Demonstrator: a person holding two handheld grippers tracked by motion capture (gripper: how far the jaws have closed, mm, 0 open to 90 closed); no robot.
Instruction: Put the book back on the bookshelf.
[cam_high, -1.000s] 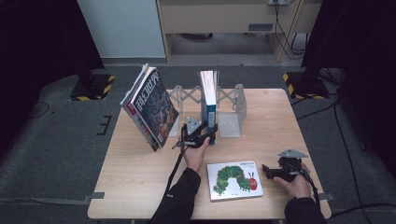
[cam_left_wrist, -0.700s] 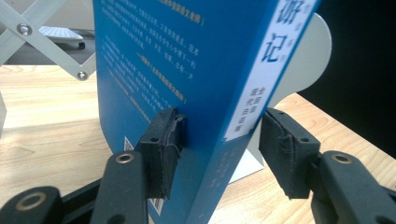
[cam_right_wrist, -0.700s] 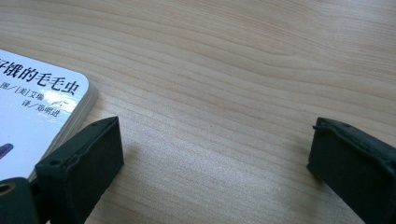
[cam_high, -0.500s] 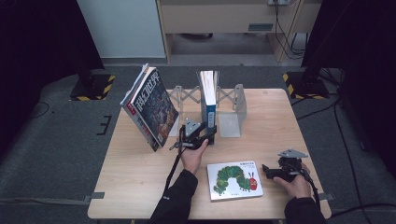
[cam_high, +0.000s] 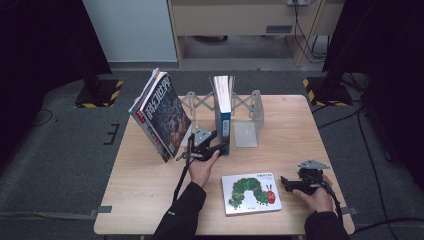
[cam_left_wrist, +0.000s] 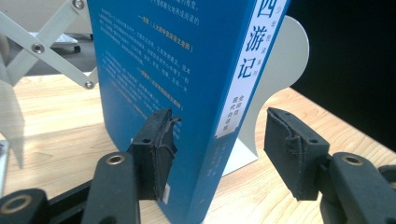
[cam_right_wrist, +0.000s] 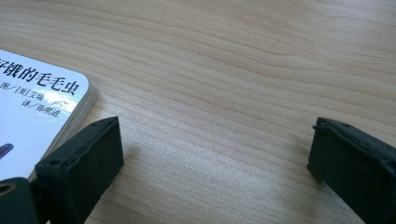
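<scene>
in the bookend rack (cam_high: 254, 116), the left gripper (cam_left_wrist: 219, 140) has just been opening around the blue book (cam_left_wrist: 187, 70).

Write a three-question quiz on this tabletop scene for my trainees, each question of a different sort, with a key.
1. True or false: the left gripper is clamped shut on the blue book.
2. Which book lies flat on the table? A the blue book; B the caterpillar picture book; C the leaning dark-covered book.
3. What is between the right gripper jaws?

Key: 1 false, one pad stands clear of the spine. 2 B. 3 Nothing but bare table.
</scene>
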